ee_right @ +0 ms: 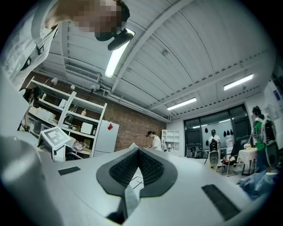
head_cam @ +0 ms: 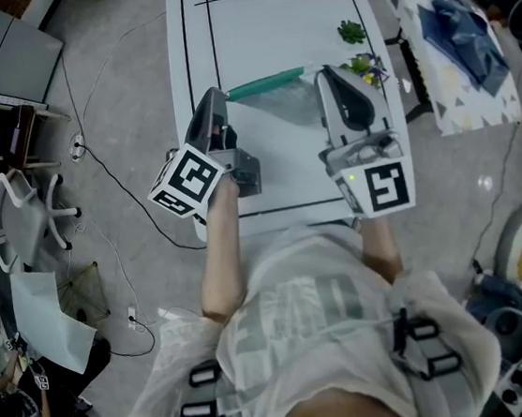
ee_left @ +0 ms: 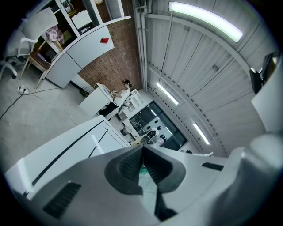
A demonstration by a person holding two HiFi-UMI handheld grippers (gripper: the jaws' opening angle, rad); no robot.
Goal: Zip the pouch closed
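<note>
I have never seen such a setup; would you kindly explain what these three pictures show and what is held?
There is no robot: a person holds a gripper in each hand. The head view looks down from the person's head; the other two views look along each gripper's fingers. Over the white table is a clear pouch with a green zip strip; small green and coloured bits sit beside it. The left gripper and the right gripper are each shut on the pouch.

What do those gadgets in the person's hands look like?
The left gripper and right gripper have grey-and-white tapered bodies, dark ribbed pads and a white cube with black square markers. The person wears a pale short-sleeved T-shirt with black-buckled straps.
</note>
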